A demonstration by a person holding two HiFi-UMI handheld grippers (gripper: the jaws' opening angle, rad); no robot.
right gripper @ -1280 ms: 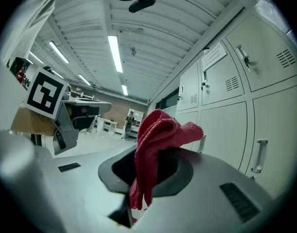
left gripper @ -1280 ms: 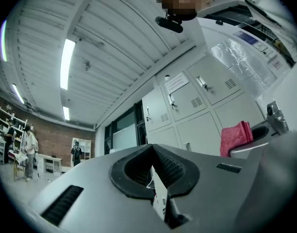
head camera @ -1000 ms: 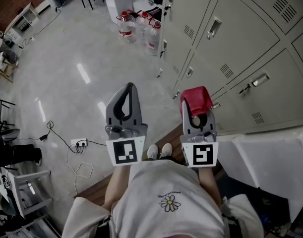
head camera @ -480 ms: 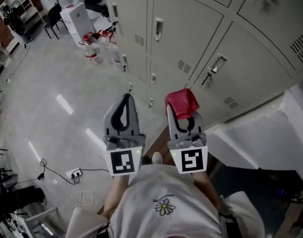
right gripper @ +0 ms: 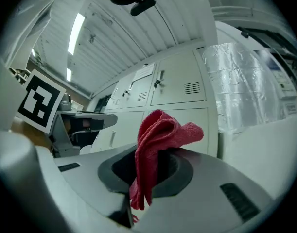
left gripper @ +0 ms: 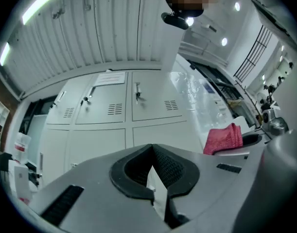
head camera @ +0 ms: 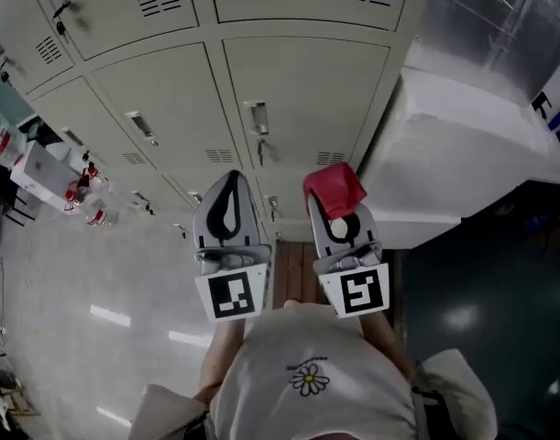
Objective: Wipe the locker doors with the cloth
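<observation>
Pale grey locker doors [head camera: 298,90] with latches and vent slots fill the upper half of the head view; they also show ahead in the left gripper view [left gripper: 153,101] and the right gripper view [right gripper: 180,89]. My right gripper [head camera: 332,191] is shut on a folded red cloth [head camera: 334,187], which sticks up from its jaws [right gripper: 155,144] and shows to the side in the left gripper view [left gripper: 225,138]. My left gripper [head camera: 228,183] is shut with nothing in it and is held level beside the right one. Both point at the lockers from a short distance, not touching them.
A large white block wrapped in clear plastic [head camera: 481,145] stands against the lockers on the right. Water bottles [head camera: 87,204] and a white unit [head camera: 41,168] stand on the shiny floor at far left. A wooden strip [head camera: 293,278] lies below the grippers.
The view has swung from the floor and the locker row's side toward the doors straight ahead. Both grippers keep their pose, side by side, the red cloth still in the right one.
</observation>
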